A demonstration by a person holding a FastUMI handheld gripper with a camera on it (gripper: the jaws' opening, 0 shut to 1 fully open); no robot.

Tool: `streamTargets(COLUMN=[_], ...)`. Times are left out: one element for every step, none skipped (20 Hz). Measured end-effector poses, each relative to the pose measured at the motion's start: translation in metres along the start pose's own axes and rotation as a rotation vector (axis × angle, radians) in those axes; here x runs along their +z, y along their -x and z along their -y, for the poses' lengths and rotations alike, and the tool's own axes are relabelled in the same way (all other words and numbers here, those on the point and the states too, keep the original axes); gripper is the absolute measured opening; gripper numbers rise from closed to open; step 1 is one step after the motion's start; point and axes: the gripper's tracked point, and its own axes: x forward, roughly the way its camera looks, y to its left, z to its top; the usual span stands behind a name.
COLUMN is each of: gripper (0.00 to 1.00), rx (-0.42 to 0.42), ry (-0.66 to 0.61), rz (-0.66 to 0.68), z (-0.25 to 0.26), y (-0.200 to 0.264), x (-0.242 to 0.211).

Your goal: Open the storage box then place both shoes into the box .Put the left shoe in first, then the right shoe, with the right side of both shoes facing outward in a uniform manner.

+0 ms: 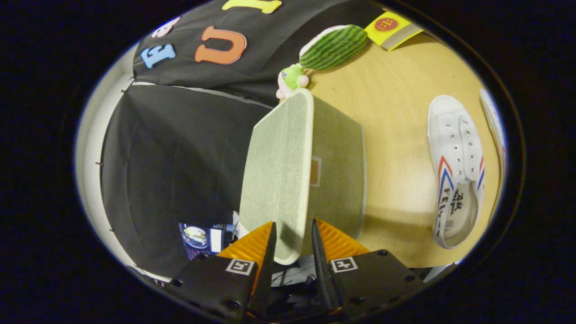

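Gripper [292, 236] clamped on pale green fabric box lid [276, 173], lifted at frame centre; white canvas shoe [454, 171] waiting at right. Risk: thin edge slipping, lid dropping shut.

Storage box lid [276, 175] stands between the gripper's [292, 238] closed fingers; shoe [454, 171] lies right, plush toy [328, 49] beyond on table [396, 103].

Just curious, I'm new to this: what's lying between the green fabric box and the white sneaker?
Nothing: the gripper view shows bare wooden tabletop between the green fabric storage box and the white canvas sneaker.
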Motion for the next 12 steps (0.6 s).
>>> streamTargets(gripper=[0.35, 0.22, 0.19, 0.12, 0.07, 0.06, 0.06, 0.05, 0.06, 0.06, 0.05, 0.06], rx=[0.005, 0.006, 0.021, 0.037, 0.034, 0.03, 0.028, 0.031, 0.039, 0.051, 0.063, 0.067], ry=[-0.007, -0.008, -0.012, -0.027, -0.03, -0.018, -0.005, 0.006, 0.015, 0.025, 0.04, 0.063], rz=[0.003, 0.002, 0.006, 0.009, 0.012, 0.015, 0.022, 0.026, 0.033, 0.043, 0.054, 0.06], z=[0.0, 0.0, -0.002, -0.01, -0.012, -0.011, -0.014, -0.02, -0.028, -0.038, -0.049, -0.057], y=[0.0, 0.001, 0.003, 0.008, 0.008, 0.014, 0.016, 0.02, 0.023, 0.027, 0.031, 0.032], x=[0.002, 0.001, 0.004, 0.006, 0.009, 0.011, 0.015, 0.017, 0.02, 0.025, 0.03, 0.033])
